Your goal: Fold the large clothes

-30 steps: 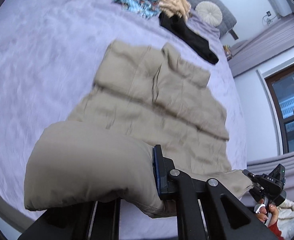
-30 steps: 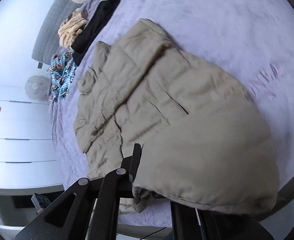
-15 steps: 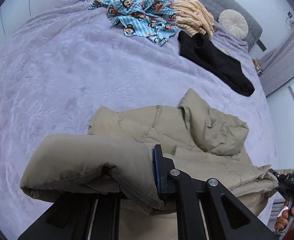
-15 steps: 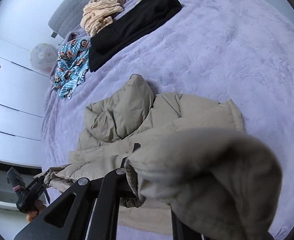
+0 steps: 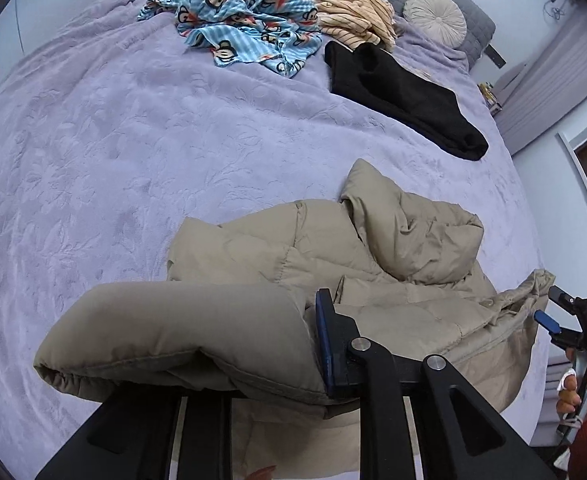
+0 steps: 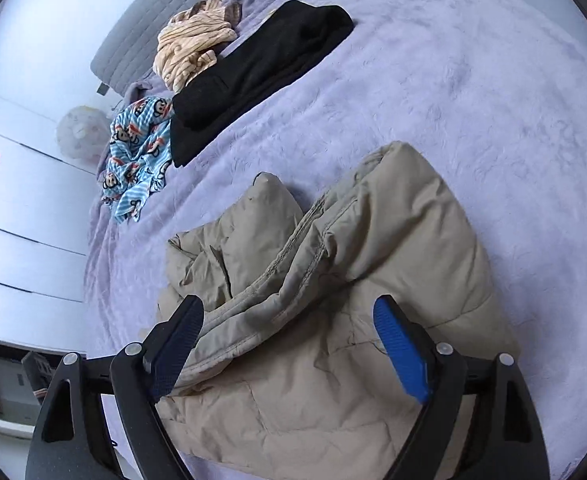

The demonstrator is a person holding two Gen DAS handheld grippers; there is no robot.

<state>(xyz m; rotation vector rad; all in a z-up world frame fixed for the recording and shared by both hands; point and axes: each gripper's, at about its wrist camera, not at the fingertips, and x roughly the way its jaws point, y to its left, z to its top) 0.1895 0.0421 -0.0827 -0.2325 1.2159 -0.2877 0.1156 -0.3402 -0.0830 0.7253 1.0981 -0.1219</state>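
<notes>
A beige puffer jacket (image 5: 393,256) lies bunched and folded over on the lilac bedspread (image 5: 133,140). My left gripper (image 5: 285,344) is shut on a thick fold of the jacket's hem; the left finger is hidden under the cloth. In the right wrist view the jacket (image 6: 353,300) lies under my right gripper (image 6: 289,336), whose jaws stand wide open with the blue pads (image 6: 401,348) just above the cloth, holding nothing. The right gripper (image 5: 553,312) also shows at the right edge of the left wrist view, open by the jacket's edge.
At the head of the bed lie a blue monkey-print garment (image 5: 245,24), a tan striped garment (image 5: 353,8), a black garment (image 5: 405,96) and a round cushion (image 5: 433,16). White cupboards (image 6: 13,220) stand left of the bed.
Both grippers carried the jacket's hem forward over its body, folding it. The right gripper has opened and let go of the jacket; the left still holds its fold.
</notes>
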